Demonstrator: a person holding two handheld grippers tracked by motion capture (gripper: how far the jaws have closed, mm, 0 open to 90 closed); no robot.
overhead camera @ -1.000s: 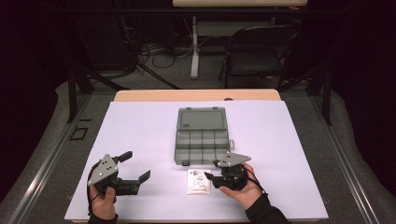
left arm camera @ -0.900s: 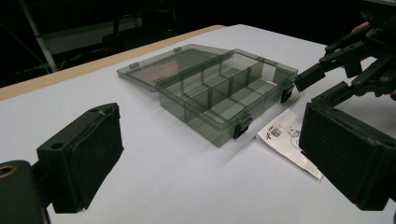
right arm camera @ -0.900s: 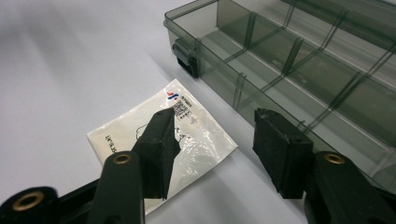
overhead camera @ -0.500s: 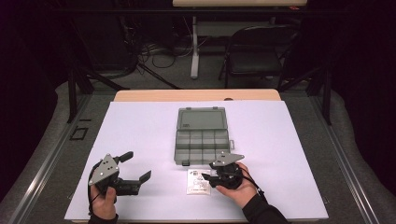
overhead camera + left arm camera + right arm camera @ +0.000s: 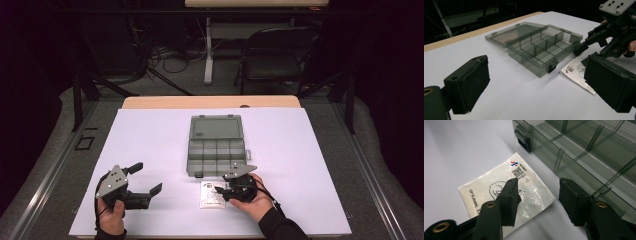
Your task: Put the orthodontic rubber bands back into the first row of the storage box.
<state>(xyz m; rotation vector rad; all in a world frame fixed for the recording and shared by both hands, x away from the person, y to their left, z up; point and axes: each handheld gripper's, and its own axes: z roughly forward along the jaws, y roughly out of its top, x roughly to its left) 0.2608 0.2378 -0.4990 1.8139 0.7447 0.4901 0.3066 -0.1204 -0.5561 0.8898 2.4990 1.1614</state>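
Right gripper (image 5: 537, 202) low over the near right corner of the packet (image 5: 506, 195); fingers (image 5: 510, 200) apart, one over the packet's printed face, the other off its right edge toward the box (image 5: 584, 152). Nothing held. Whether the pads touch the film cannot be told.

Packet lies flat on the white tabletop (image 5: 150, 145), just near of the box's front wall, slightly left of its right latch. Box open, lid laid back on the far side, compartments look empty.

Left gripper (image 5: 142, 182) near the left front of the tabletop, fingers wide apart, empty, well clear of the packet.

Risks, as judged:
- Packet is thin and flat; closing may pinch only air, or skate it across the smooth sheet.
- The outer finger is close to the box wall; closing could nudge the box.
- A corner-only grip may let the film slip or fold on lifting.
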